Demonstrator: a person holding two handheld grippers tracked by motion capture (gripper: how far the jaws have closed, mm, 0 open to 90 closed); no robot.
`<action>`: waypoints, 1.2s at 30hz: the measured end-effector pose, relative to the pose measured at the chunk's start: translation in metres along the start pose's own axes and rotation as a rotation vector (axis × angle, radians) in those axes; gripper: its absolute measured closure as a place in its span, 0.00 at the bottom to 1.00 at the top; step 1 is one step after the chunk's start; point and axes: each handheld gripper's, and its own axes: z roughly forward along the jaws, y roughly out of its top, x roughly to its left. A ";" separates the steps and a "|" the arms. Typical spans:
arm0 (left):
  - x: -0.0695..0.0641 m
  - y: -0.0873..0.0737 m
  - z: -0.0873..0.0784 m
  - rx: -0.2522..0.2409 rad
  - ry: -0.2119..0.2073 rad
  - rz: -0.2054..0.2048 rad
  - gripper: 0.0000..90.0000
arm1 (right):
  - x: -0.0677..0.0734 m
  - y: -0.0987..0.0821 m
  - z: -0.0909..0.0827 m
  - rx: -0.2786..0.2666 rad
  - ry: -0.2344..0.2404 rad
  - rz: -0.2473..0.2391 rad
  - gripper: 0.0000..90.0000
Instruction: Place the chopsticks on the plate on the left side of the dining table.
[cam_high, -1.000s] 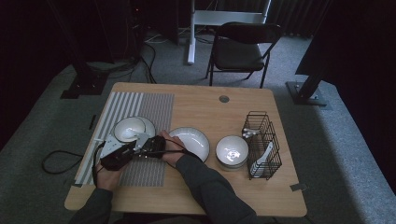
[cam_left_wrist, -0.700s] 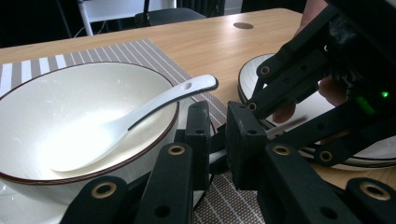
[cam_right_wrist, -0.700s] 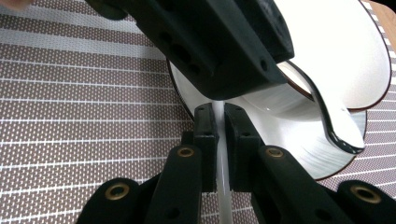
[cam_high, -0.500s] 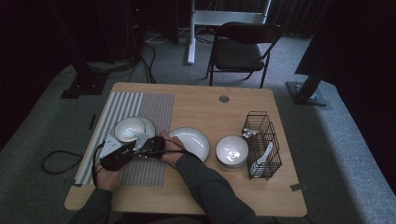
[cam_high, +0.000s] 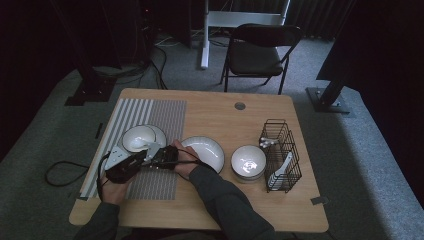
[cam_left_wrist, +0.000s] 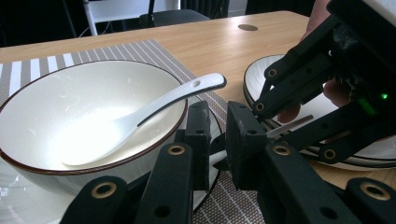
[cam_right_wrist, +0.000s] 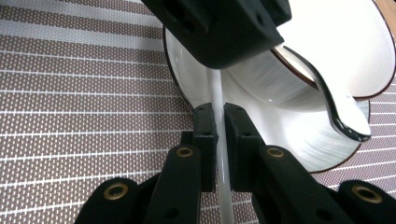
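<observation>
Little movement is noted over the last second. A thin white stick (cam_right_wrist: 218, 140) is clamped by both the left gripper (cam_left_wrist: 218, 140) and the right gripper (cam_right_wrist: 219, 135), beside the bowl (cam_left_wrist: 56, 107) holding a spoon (cam_left_wrist: 154, 105). A handover is judged underway.

White bowl (cam_left_wrist: 70, 112) with a dark brown rim, white spoon (cam_left_wrist: 154, 109), brown-and-white striped mat (cam_right_wrist: 84, 93), black wire basket (cam_high: 281, 155).

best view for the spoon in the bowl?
Left gripper view: the white spoon lies whole in the bowl, handle over the rim. High view shows it as a small pale shape. Right gripper view doesn't clearly show it.
</observation>
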 end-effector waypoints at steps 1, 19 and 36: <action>0.000 0.000 0.000 -0.001 0.000 0.000 0.89 | 0.000 0.000 0.000 0.000 0.000 0.002 0.93; -0.001 -0.001 0.000 0.003 -0.002 0.001 0.89 | -0.004 -0.008 -0.005 0.019 -0.017 0.010 0.89; -0.001 -0.003 -0.002 0.000 -0.001 -0.004 0.89 | -0.007 -0.020 -0.016 0.054 -0.024 0.001 0.86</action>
